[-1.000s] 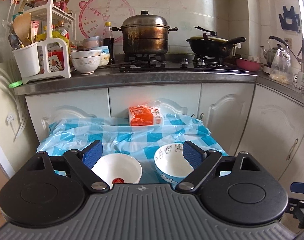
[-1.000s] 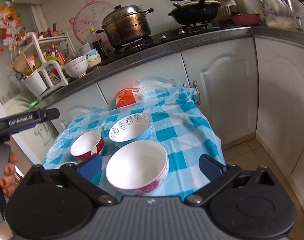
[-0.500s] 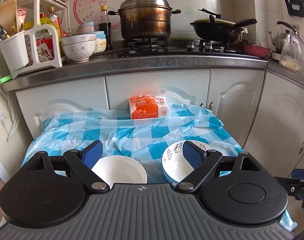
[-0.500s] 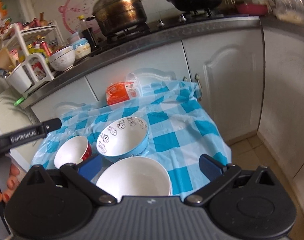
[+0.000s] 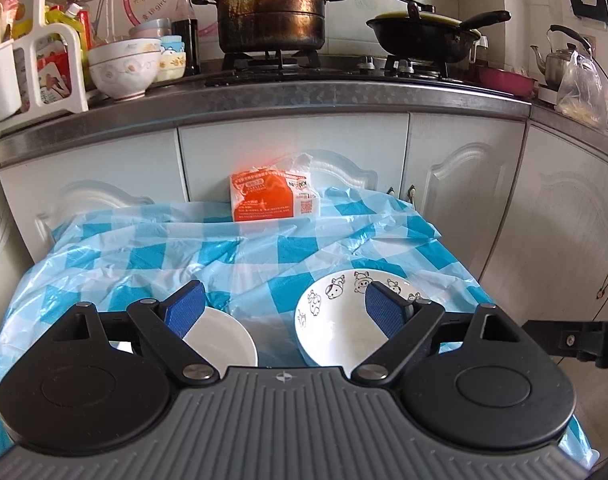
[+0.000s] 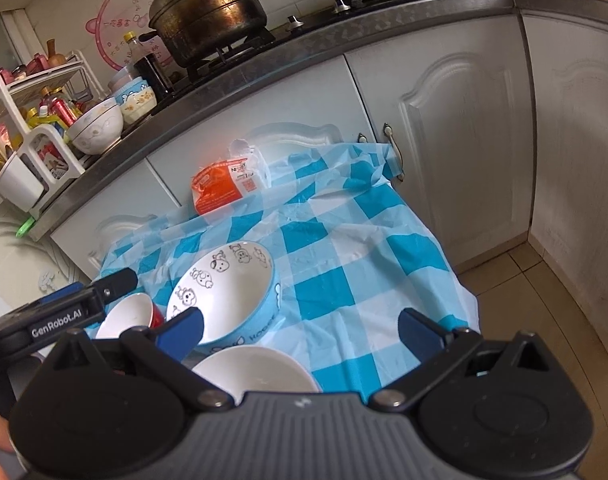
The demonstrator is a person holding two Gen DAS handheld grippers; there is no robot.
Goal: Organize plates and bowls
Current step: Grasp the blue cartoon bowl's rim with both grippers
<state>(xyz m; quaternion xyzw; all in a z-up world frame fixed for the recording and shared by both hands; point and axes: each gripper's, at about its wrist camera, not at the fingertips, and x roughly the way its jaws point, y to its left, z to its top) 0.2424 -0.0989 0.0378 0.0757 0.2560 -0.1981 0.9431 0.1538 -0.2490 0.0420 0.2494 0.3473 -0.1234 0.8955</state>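
Three bowls sit on a blue-checked tablecloth. A blue bowl with cartoon animals stands mid-table and also shows in the left wrist view. A small red bowl with a white inside is to its left; it shows in the left wrist view. A larger white bowl lies close under my right gripper, which is open and empty. My left gripper is open and empty, hovering above the gap between the red bowl and the cartoon bowl.
An orange packet leans against the cabinet doors at the table's far edge. Above is a countertop with stacked bowls, a big pot, a wok and a white rack. Tiled floor lies right of the table.
Both grippers have moved forward and lower toward the table. The bowls now sit nearer and lower in both views. Both stay open.
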